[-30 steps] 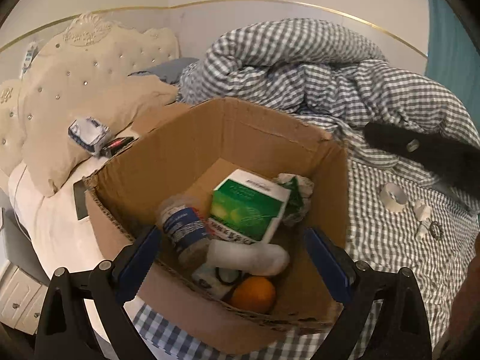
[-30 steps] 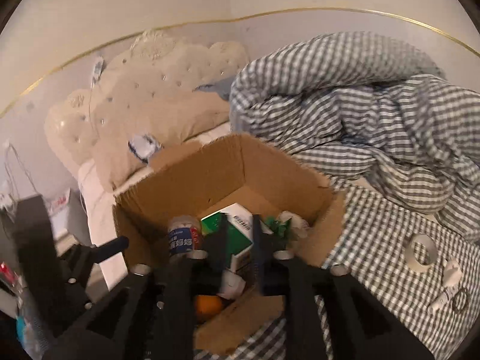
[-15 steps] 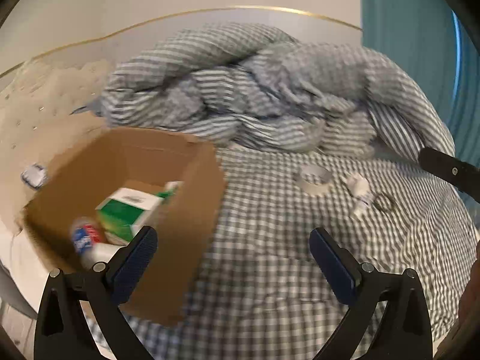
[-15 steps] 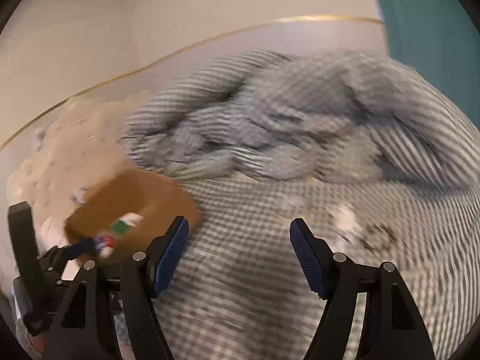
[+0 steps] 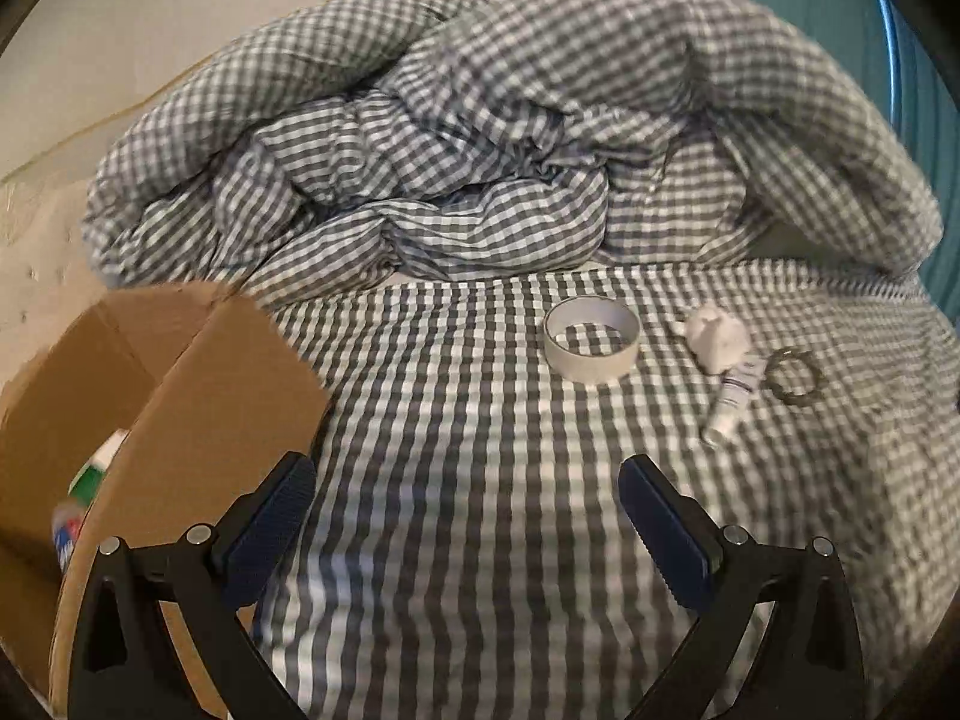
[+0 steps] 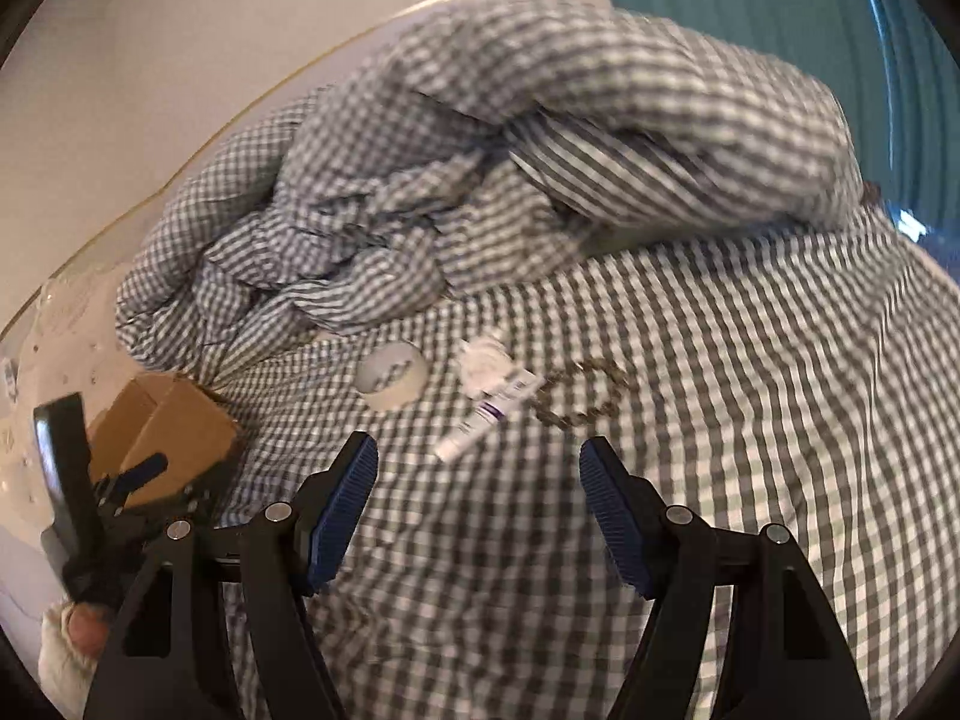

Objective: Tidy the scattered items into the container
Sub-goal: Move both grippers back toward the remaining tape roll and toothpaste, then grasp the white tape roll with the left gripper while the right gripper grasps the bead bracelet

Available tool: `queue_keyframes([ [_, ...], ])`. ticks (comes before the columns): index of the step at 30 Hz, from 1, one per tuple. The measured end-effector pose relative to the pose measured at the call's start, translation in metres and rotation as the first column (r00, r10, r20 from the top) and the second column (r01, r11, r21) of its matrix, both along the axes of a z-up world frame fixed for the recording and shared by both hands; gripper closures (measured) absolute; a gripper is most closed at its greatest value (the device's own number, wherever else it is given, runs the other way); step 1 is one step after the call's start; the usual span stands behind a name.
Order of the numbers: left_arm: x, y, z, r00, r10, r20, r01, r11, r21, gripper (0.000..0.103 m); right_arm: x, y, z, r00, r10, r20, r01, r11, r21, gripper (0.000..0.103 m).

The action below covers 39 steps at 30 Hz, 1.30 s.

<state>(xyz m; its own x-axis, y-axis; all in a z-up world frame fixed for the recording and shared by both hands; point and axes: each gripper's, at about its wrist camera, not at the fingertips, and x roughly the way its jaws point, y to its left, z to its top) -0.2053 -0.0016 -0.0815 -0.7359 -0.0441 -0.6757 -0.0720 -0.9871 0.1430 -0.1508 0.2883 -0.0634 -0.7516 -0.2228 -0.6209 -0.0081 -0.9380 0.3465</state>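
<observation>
A rumpled checked duvet (image 5: 480,138) fills the back of the bed; the cardboard box (image 5: 180,396) sits left. Ahead of the right gripper (image 6: 478,510), nearer than the left gripper (image 5: 468,531), lies the tube (image 6: 489,420), angled up-right, beside tape roll (image 6: 393,381), white wad (image 6: 483,360) and chain (image 6: 579,399). Both jaws are released, holding 0 items.

Cardboard box (image 5: 198,396): cut off at left edge; inside mostly hidden by its wall.
Box contents (image 5: 90,480): green-white pack and blurred red-blue label, only slivers visible.
Small tube (image 6: 486,414): print unreadable.
Dark ring (image 6: 579,399): smeared by blur; material unclear.
Hand (image 6: 72,642): mostly hidden, lower left.
</observation>
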Motion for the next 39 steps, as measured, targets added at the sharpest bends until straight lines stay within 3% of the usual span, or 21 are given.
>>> queue_keyframes([
  [9,-0.085,0.062,-0.033,0.982,-0.187,-0.008,0.187,0.982,0.039,0.000,-0.013,0.024,-0.039,0.998,-0.010,0.062,0.014,0.998,-0.062,0.033],
  [15,-0.132,0.080,-0.085,0.986,-0.147,0.074,0.145,0.989,0.032,0.000,-0.017,0.036,-0.051,0.997,-0.013,0.076,0.021,0.995,-0.098,0.033],
  [21,-0.160,0.080,-0.099,0.986,-0.117,0.121,0.110,0.992,0.064,0.000,-0.026,0.041,-0.060,0.995,-0.014,0.094,0.022,0.995,-0.094,0.033],
  [22,-0.165,0.079,-0.100,0.984,-0.115,0.135,0.105,0.992,0.074,0.005,-0.027,0.040,-0.061,0.995,-0.011,0.099,0.020,0.996,-0.091,0.033],
  [23,-0.169,0.078,-0.102,0.983,-0.110,0.145,0.100,0.992,0.080,0.018,-0.030,0.038,-0.063,0.994,-0.006,0.106,0.015,0.996,-0.084,0.033],
  [24,-0.173,0.076,-0.104,0.980,-0.119,0.162,0.104,0.990,0.099,0.018,-0.033,0.036,-0.064,0.994,-0.005,0.107,0.013,0.997,-0.073,0.033],
  [26,-0.168,0.072,-0.100,0.983,-0.115,0.141,0.100,0.989,0.110,0.019,-0.039,0.031,-0.064,0.993,0.002,0.115,0.001,0.999,-0.034,0.033],
  [31,-0.121,0.062,-0.069,0.996,-0.075,0.051,0.072,0.996,0.052,0.019,-0.076,0.018,-0.059,0.992,0.052,0.116,-0.065,0.991,0.115,0.033],
  [35,-0.067,0.043,-0.047,0.998,-0.068,0.012,0.067,0.993,0.096,0.019,-0.121,0.001,-0.084,0.973,0.131,0.188,-0.169,0.965,0.202,0.033],
  [39,-0.050,0.035,-0.039,0.996,-0.083,0.026,0.080,0.990,0.119,0.019,-0.143,-0.011,-0.109,0.962,0.117,0.247,-0.187,0.940,0.286,0.033],
])
